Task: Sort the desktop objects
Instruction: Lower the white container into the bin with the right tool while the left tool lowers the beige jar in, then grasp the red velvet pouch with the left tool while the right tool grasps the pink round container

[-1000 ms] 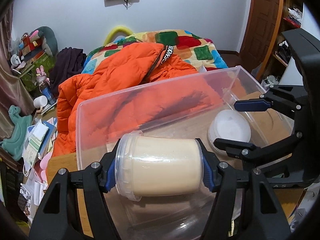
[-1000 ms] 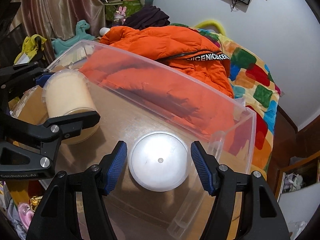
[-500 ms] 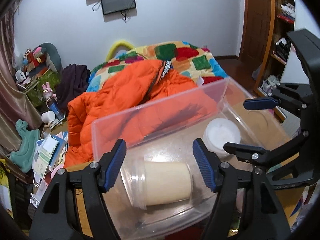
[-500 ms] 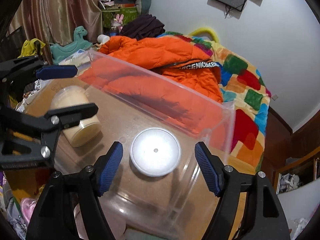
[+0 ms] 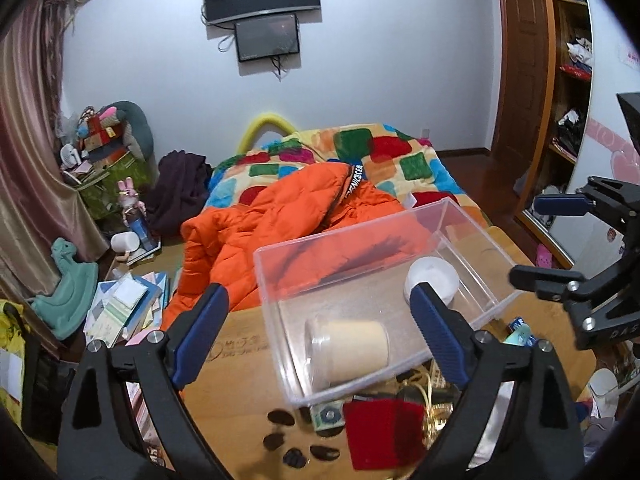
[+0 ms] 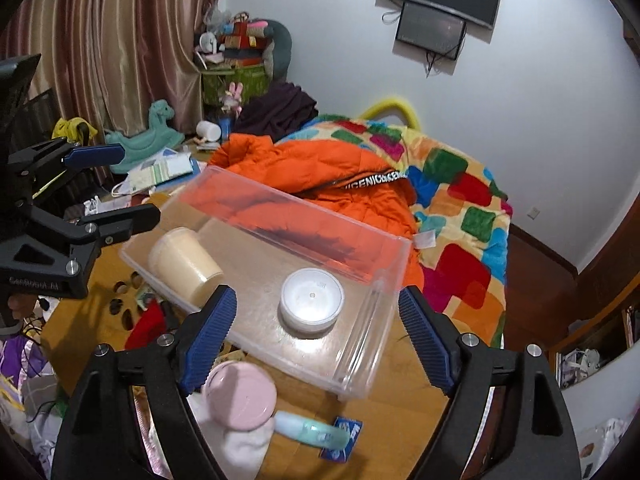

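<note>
Jaws just widened, empty; cream jar (image 5: pixel 347 350) lies sideways in bin (image 5: pixel 472 224).

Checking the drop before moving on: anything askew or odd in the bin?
The cream jar lies on its side at one end of the clear bin, its end against the wall. The white round container sits flat. Nothing spilled.

Clear plastic storage bin (image 6: pixel 362 364) sits on the wooden desk (image 6: pixel 404 412); inside it, cream cylindrical jar (image 6: pixel 184 266) lies on its side at left end, round white lidded tub (image 6: pixel 312 302) stands toward right end, the two well apart. Orange puffer jacket (image 6: pixel 320 168) on bed behind bin. Before the bin: pink round-lidded cup (image 6: pixel 240 396), red cloth (image 5: pixel 384 432) and dark coins (image 5: pixel 280 418) on desk.
</note>
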`<state>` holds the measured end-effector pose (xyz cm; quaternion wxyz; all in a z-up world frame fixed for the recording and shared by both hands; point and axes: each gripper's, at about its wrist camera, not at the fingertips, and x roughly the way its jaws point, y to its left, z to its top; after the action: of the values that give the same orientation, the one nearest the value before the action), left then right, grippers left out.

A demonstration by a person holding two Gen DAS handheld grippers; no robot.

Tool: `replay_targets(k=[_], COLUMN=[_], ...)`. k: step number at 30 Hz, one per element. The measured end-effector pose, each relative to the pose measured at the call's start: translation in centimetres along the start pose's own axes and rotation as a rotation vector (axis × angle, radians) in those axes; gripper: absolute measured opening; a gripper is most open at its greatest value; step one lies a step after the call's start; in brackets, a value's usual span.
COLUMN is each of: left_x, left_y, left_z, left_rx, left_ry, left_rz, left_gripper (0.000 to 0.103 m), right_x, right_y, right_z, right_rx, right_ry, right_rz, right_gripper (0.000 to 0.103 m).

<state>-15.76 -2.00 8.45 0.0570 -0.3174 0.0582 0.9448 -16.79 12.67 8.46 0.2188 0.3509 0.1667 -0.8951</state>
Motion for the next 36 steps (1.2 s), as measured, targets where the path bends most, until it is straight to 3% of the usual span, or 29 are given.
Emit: replay_targets(k=[7,14,26,36], left_x=[-2.2,-2.1,0.0,3.7], left_y=[1.0,0.6,-2.6,-3.6], left_z=[-2.6,-6.1,-10.5,-11.9], left_rx=[-0.041,-0.057,-0.05,-0.064], left_ry=[-0.004,0.053,0.171,0.26], left_rz=[0.012,0.0,-0.121,-0.15], left_gripper=[0.095,0.095,0.095,0.095], right_x=[-2.8,-3.3,1.8,5.2], right_y=[0.9,1.9,3.0,3.0], right_z=[-2.2,-4.9,-9.2,-9.8], right_rx=[0.004,-0.01,-0.001,-0.002], right_ry=[-0.036,-0.029,0.089,0.136], right_rz=[0.007,0.014,0.106,0.175], right_gripper=[0.087,0.088,0.088,0.087])
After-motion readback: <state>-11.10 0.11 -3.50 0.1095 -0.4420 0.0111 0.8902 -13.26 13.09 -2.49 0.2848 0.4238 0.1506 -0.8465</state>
